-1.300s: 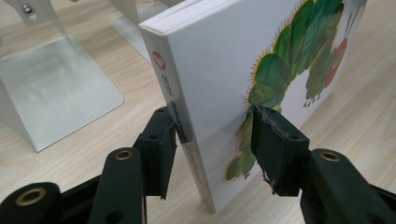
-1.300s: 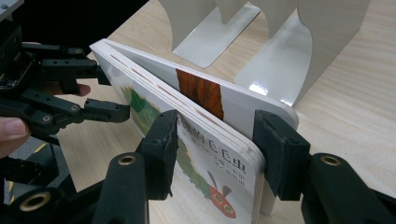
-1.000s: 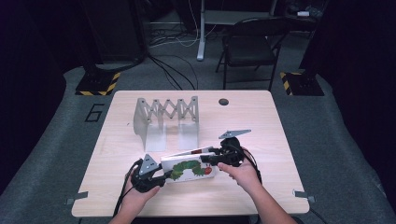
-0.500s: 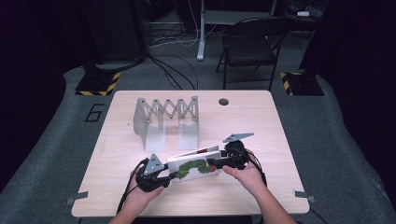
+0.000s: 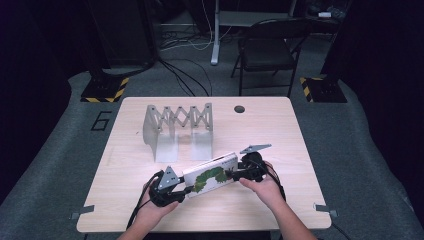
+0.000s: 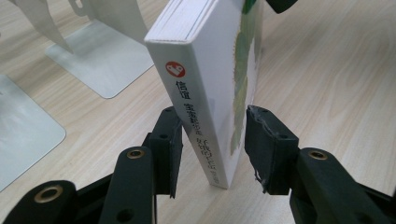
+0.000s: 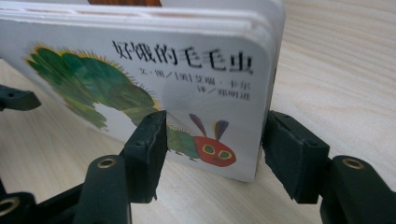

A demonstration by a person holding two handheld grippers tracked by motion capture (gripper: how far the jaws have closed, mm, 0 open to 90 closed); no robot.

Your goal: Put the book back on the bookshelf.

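Note:
A white board book (image 5: 210, 176) with a green caterpillar on its cover stands tilted on its long edge near the table's front, spanning both grippers. In the left gripper view my left gripper (image 6: 212, 135) is shut on the book (image 6: 210, 70) at its spine end, one pad on each cover. It is held by a hand at the front left (image 5: 184, 190). My right gripper (image 5: 233, 174) is at the other end. Its jaws (image 7: 215, 135) have just been opening; the corner of the book (image 7: 187, 70) sits between them with a thin dark gap at the right pad.
A silver expanding metal book rack (image 5: 175, 125) stands behind the book at the left of centre; its flat base plates (image 6: 102, 65) lie close by. The wooden table (image 5: 300, 130) has a cable hole (image 5: 239, 109) near its far edge. A folding chair (image 5: 265, 50) stands beyond the table.
The right hand has sunk slightly with the book's right end, and its jaws stand wider around the book. The left hand has stayed put.

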